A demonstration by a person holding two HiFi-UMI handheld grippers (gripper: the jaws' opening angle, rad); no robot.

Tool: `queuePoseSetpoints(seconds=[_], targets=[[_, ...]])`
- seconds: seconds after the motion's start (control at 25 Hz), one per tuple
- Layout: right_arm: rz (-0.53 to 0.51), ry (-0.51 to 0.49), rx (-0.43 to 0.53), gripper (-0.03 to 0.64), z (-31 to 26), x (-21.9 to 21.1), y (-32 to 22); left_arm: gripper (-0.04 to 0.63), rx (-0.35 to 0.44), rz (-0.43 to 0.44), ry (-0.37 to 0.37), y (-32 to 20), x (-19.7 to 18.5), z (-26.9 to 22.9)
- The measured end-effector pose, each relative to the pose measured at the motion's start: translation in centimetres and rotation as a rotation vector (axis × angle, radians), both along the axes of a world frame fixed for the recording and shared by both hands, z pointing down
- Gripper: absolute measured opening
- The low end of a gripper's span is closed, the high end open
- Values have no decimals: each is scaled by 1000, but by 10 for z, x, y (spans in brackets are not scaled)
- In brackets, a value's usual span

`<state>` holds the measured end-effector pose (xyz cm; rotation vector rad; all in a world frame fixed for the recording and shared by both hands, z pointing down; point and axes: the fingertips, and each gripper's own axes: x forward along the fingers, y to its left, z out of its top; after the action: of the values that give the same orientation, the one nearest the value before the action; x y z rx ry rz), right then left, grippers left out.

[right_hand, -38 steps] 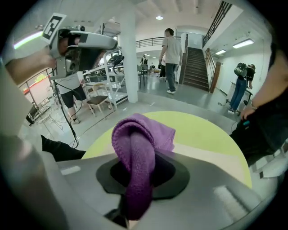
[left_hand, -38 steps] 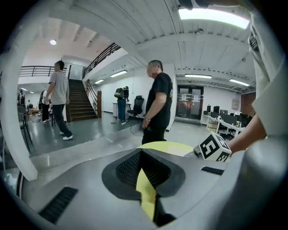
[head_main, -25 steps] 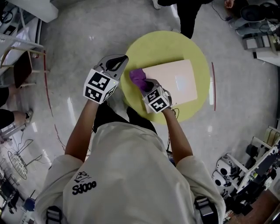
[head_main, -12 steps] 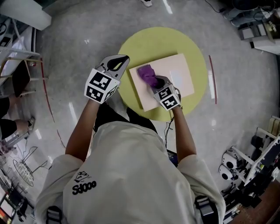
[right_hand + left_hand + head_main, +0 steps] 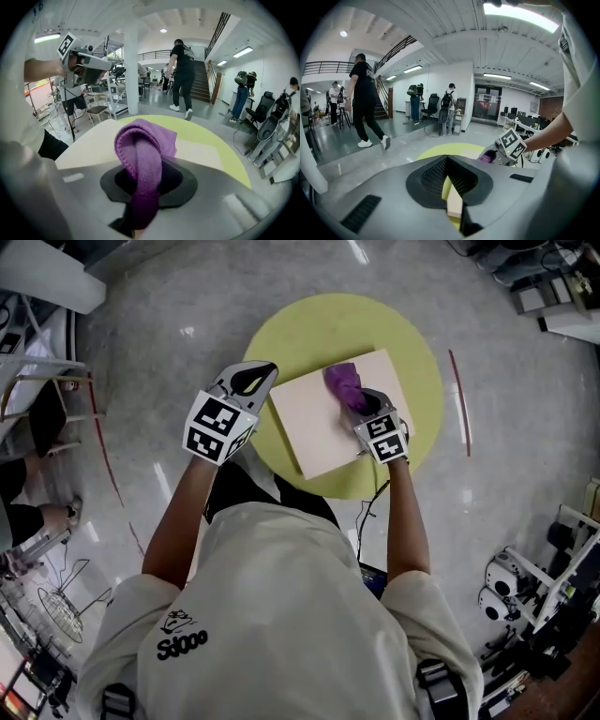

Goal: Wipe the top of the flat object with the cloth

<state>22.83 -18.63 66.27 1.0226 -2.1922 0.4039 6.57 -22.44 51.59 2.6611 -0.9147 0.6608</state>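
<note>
The right gripper clamps the purple cloth, which bunches just ahead of its jaws on the pale board (left gripper closed, empty, alongside).

Knitted purple cloth — smooth matt board, glossy floor

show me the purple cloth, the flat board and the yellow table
purple cloth (image 5: pixel 343 382), head view, bunched middle
flat board (image 5: pixel 314 423), head view, bare top
yellow table (image 5: pixel 309 329), head view, bare far part
</note>
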Motion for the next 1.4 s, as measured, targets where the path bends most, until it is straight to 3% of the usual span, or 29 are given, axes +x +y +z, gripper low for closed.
queuePoseSetpoints(seconds=[0.24, 0.52, 0.84, 1.04, 1.4], targets=[[124, -6, 3, 84, -1, 38, -16, 0, -16, 7, -13, -4, 5, 5], [176, 29, 19, 84, 1, 71, -25, 2, -35, 31, -13, -6, 18, 13], [370, 55, -14, 84, 2, 121, -26, 0, -51, 62, -21, -9, 29, 12], [432, 58, -30, 84, 3, 120, -17, 2, -55, 112, -25, -2, 29, 8], [443, -2, -111, 84, 5, 83, 29, 0, -60, 193, -27, 6, 12, 2]])
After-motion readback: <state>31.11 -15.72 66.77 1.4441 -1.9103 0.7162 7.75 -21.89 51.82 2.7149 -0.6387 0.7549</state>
